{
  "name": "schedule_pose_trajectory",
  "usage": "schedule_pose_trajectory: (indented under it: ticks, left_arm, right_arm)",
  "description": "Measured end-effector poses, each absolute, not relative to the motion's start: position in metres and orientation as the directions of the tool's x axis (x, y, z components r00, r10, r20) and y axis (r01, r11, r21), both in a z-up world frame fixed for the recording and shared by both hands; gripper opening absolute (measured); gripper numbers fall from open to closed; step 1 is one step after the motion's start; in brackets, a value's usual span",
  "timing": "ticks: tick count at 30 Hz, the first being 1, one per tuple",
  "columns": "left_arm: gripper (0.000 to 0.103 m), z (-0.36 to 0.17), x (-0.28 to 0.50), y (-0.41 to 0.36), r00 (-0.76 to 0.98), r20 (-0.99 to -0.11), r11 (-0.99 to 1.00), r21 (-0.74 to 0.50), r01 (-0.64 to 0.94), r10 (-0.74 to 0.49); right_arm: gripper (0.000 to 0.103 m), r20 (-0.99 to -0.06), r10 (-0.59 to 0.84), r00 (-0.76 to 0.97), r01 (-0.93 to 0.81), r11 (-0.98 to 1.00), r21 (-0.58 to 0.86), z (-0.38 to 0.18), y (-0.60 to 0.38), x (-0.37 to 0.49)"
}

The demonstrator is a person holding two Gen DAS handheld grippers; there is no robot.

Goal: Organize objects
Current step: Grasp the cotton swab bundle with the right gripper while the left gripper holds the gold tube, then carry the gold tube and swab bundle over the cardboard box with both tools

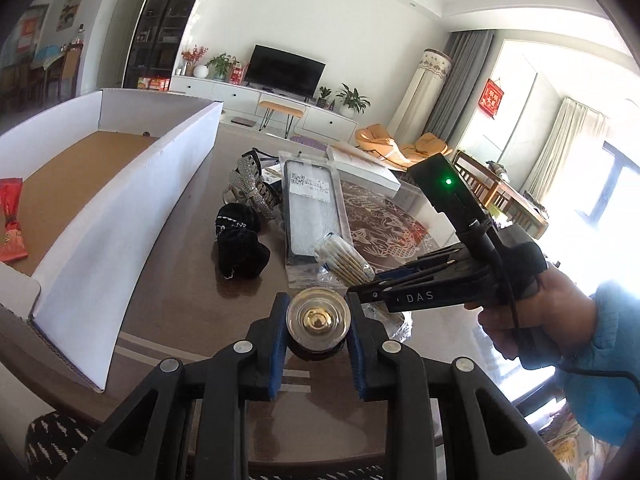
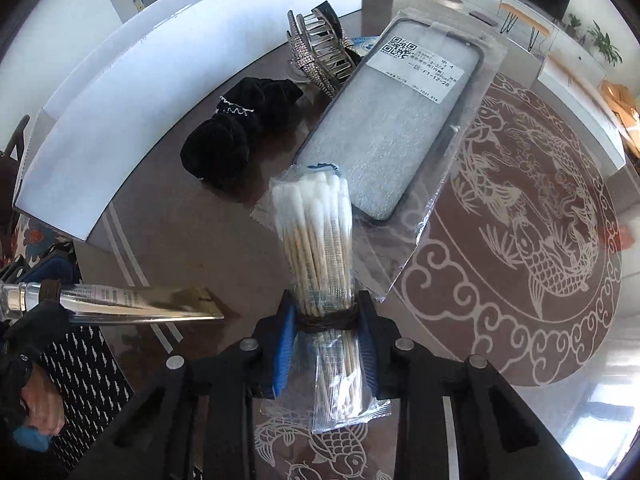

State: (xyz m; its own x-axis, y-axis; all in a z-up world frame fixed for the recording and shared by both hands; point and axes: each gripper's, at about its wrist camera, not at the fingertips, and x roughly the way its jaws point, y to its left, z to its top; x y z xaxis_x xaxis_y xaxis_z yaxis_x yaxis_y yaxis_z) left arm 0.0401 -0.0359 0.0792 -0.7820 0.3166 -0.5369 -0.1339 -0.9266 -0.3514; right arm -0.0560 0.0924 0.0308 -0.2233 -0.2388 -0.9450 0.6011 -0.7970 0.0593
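My left gripper [image 1: 318,314] is shut on a silver tube, seen cap-first [image 1: 318,322] between its blue pads and held above the table. From the right wrist view the tube [image 2: 140,304] sticks out flat-ended from the left gripper [image 2: 42,296]. My right gripper [image 2: 326,320] points steeply down and is shut on a plastic pack of cotton swabs [image 2: 316,232] at its banded middle. In the left wrist view the right gripper [image 1: 358,292] sits over the swab pack [image 1: 340,258]. A white cardboard box [image 1: 160,152] lies open on the left.
On the glass-topped table [image 2: 520,220] lie a black scrunchie [image 2: 236,136], a rhinestone hair claw [image 2: 320,56] and a bagged phone case [image 2: 392,120]. A red packet [image 1: 10,220] lies in the box [image 2: 160,60]. A white flat box [image 1: 368,170] sits farther back. A hand in a blue sleeve [image 1: 600,340] holds the right gripper.
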Motion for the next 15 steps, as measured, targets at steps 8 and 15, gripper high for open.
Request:
schedule_pose_trajectory:
  ticks: [8,15]
  left_arm:
    - [0.026,0.103,0.059,-0.057,-0.833,-0.461,-0.909,-0.402,-0.109,0.304]
    - [0.026,0.14,0.071,-0.09,-0.877,-0.385,-0.889,-0.449,-0.093,0.286]
  right_arm:
    - [0.03,-0.878,-0.348,-0.33,0.553,-0.824,0.119,0.09,0.118,-0.048]
    - [0.03,-0.83,-0.412,-0.376,0.549,-0.821,0.159,0.127,0.087,-0.06]
